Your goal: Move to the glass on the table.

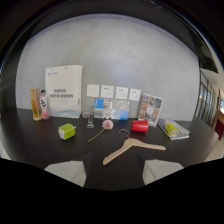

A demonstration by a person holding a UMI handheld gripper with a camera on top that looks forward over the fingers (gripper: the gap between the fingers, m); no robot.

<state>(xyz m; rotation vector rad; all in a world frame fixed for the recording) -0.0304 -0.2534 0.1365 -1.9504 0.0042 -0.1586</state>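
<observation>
A small clear stemmed glass (90,119) stands upright on the dark table (45,145), in front of the white paper bag and well beyond my fingers. My gripper (114,172) hangs above the table's near side with its two pale fingers (67,171) spread wide apart and nothing between them. The glass lies ahead and slightly left of the gap between the fingers. A pink flower (106,124) with a long stem lies just right of the glass.
A wooden hanger (131,147) lies just ahead of the fingers. A green cube (66,131), red can (140,126), white bag (63,91), bottles (39,105), wall sockets (114,92), brochure stand (150,109) and a wrapped packet (173,129) are spread across the table.
</observation>
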